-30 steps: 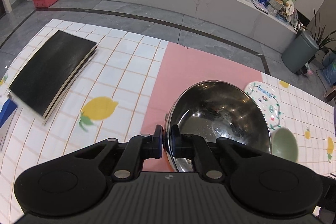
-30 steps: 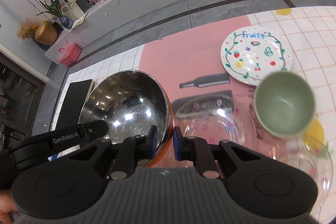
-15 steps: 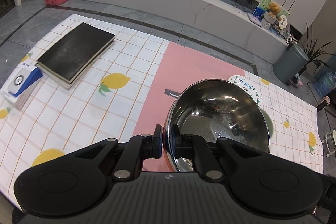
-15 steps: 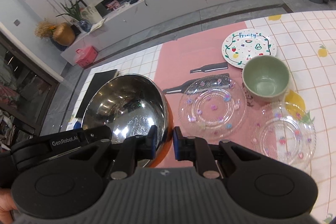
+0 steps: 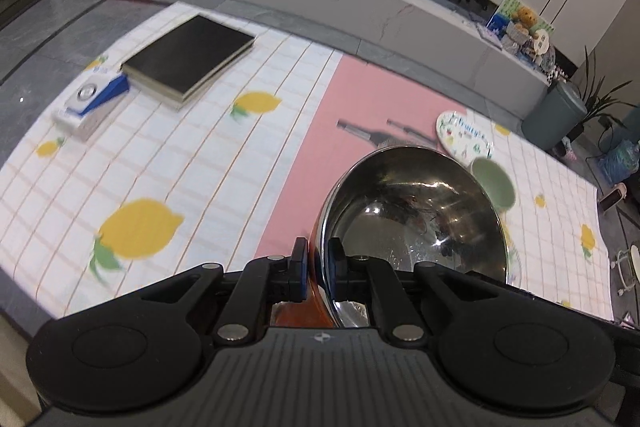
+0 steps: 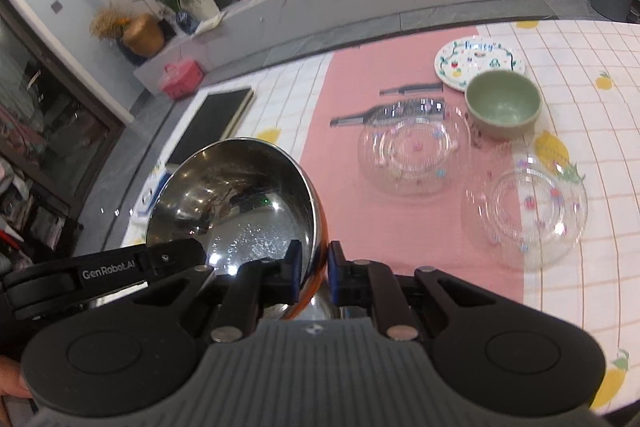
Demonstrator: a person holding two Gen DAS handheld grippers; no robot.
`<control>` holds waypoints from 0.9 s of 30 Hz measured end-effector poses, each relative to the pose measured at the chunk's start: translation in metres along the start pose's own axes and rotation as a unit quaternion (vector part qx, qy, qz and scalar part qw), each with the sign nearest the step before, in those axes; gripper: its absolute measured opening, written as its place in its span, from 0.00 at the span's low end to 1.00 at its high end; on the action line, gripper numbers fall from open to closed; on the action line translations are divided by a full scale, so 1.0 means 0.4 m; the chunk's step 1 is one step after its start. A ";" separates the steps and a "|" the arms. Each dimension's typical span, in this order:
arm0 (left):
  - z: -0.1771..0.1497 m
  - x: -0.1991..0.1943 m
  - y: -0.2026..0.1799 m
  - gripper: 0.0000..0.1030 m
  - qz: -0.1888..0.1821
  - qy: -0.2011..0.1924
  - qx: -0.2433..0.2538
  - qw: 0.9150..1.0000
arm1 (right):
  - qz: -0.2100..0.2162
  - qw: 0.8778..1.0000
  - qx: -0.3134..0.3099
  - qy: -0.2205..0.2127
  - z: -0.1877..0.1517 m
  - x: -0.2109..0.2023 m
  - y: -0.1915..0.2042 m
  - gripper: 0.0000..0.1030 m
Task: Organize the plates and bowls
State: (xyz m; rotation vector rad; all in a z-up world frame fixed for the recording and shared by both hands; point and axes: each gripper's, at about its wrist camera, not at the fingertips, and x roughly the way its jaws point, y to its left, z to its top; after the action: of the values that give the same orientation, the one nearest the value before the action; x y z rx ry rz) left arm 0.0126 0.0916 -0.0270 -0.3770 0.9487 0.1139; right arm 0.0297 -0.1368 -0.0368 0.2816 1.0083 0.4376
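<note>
A steel bowl with an orange outside hangs tilted above the tablecloth, held by its rim from both sides. My left gripper pinches the bowl's left rim, jaws opening slightly with the rim still between the pads. My right gripper pinches the right rim of the steel bowl, jaws closing on it. Farther right a green bowl stands on the cloth, in front of a white fruit-print plate. Two clear glass plates lie side by side.
A black book and a blue-and-white box lie at the table's far left. The lemon-print tablecloth has a pink strip down its middle. A grey bin stands on the floor past the right corner.
Both grippers have carried the steel bowl back and a little up, away from the dishes. The dishes now look smaller and farther off, and the book and box have come fully into view.
</note>
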 end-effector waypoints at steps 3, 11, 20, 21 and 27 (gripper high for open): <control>-0.034 -0.002 0.017 0.10 0.000 0.015 -0.003 1.000 | -0.004 1.000 -0.006 0.016 -0.034 0.000 0.000 0.11; -0.105 -0.049 0.046 0.11 -0.005 0.031 0.000 1.000 | 0.001 0.999 -0.019 0.043 -0.102 -0.020 0.011 0.11; -0.159 -0.068 0.066 0.13 -0.008 0.057 -0.001 0.998 | 0.010 0.996 -0.019 0.086 -0.152 -0.018 0.000 0.10; -0.165 -0.067 0.070 0.13 -0.010 0.062 -0.003 0.998 | 0.009 0.996 -0.019 0.089 -0.156 -0.018 -0.001 0.10; -0.187 -0.058 0.083 0.13 -0.013 0.075 -0.013 0.997 | 0.000 0.994 -0.024 0.105 -0.175 -0.010 0.003 0.10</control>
State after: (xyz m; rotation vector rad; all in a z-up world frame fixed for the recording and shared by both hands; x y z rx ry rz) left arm -0.0670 0.0968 -0.0561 -0.4257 1.0913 0.0754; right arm -0.0328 -0.1359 -0.0688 0.1954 1.2008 0.4969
